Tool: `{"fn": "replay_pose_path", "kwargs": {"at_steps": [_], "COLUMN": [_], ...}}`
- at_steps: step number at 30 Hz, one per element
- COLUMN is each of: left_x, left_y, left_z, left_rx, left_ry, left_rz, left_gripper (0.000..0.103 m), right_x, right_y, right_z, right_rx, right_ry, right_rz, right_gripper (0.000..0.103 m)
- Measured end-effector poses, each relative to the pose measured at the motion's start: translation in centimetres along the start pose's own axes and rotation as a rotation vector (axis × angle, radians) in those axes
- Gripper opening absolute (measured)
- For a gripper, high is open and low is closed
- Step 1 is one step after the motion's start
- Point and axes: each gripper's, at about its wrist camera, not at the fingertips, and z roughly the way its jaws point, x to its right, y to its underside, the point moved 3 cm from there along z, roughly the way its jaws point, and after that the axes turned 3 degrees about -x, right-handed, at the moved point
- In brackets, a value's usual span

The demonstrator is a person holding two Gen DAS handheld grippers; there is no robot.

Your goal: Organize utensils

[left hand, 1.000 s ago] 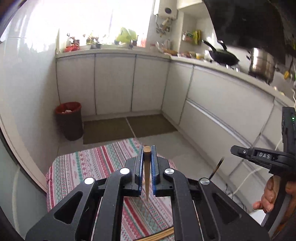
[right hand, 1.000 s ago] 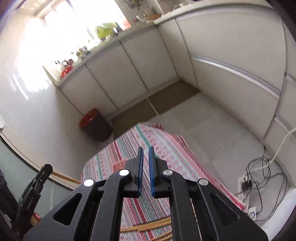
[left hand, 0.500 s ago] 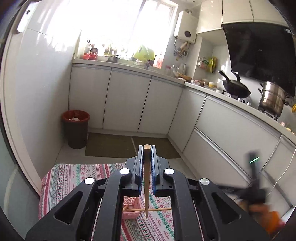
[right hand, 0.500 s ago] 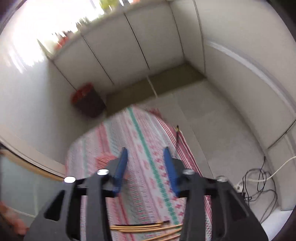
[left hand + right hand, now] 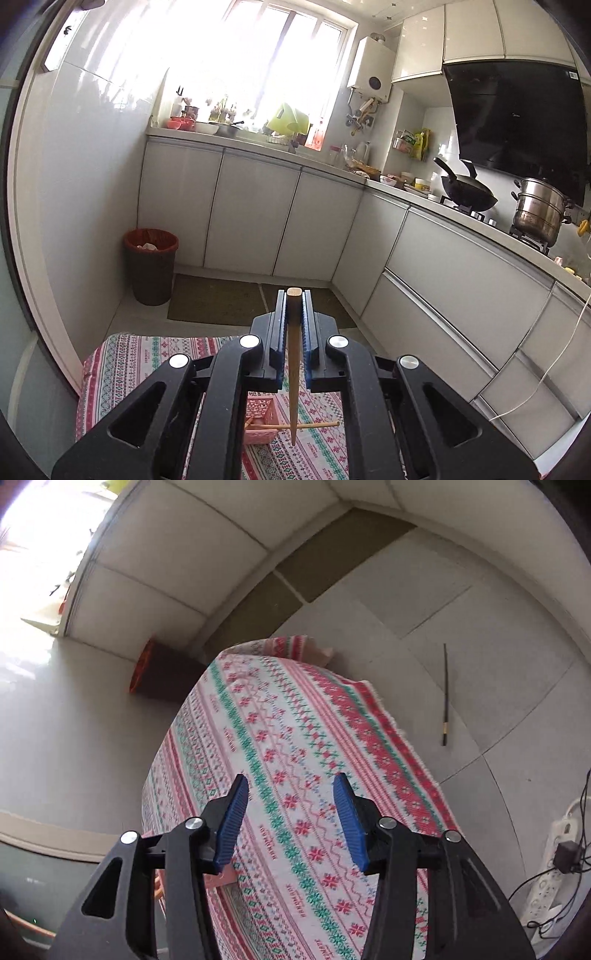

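My left gripper (image 5: pixel 294 295) is shut on a wooden chopstick (image 5: pixel 293 365), held upright with its tip pointing down above the table. Below it a pink basket (image 5: pixel 259 424) stands on the patterned tablecloth (image 5: pixel 147 365), with another wooden chopstick (image 5: pixel 299 425) lying across its rim. My right gripper (image 5: pixel 290 786) is open and empty above the tablecloth (image 5: pixel 295 746). A corner of the pink basket (image 5: pixel 223 877) shows behind its left finger. A dark chopstick (image 5: pixel 446 694) lies on the floor to the right of the table.
A red-rimmed bin (image 5: pixel 150 266) stands on the floor by the cabinets (image 5: pixel 251 214). A wok (image 5: pixel 467 192) and a steel pot (image 5: pixel 539 214) sit on the counter at right. A power strip with cables (image 5: pixel 550 878) lies on the floor at right.
My left gripper tilted upward with the chopstick still in it, bringing the basket into view below. My right gripper opened and tipped down over the table; the dark chopstick now lies on the floor.
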Motion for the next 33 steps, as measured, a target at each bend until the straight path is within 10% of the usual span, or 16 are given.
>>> {"fn": "replay_pose_path", "kwargs": {"at_steps": [10,17,26,33], "left_x": [1.5,1.7,0.5,-0.9], "left_y": [0.7,0.3,0.0,-0.6], "left_z": [0.9,-0.6,-2.7,-4.2], "left_rx": [-0.038,-0.023,-0.004,0.023], "left_ry": [0.008,0.059,0.113,0.127], "left_rz": [0.037,0.040,0.007,-0.019], "left_gripper": [0.007,0.007,0.007,0.007], "right_x": [0.7,4.7,4.9,3.3], "right_y": [8.3,18.8,21.8,20.9], "right_z": [-3.1,-2.6,0.1,2.1], "right_rx": [-0.131,-0.363,-0.408,-0.347], "right_ry": [0.071,0.072,0.171,0.251], "right_rz": [-0.202,0.037,0.218,0.297], "right_gripper": [0.066,0.062,0.032,0.035]}}
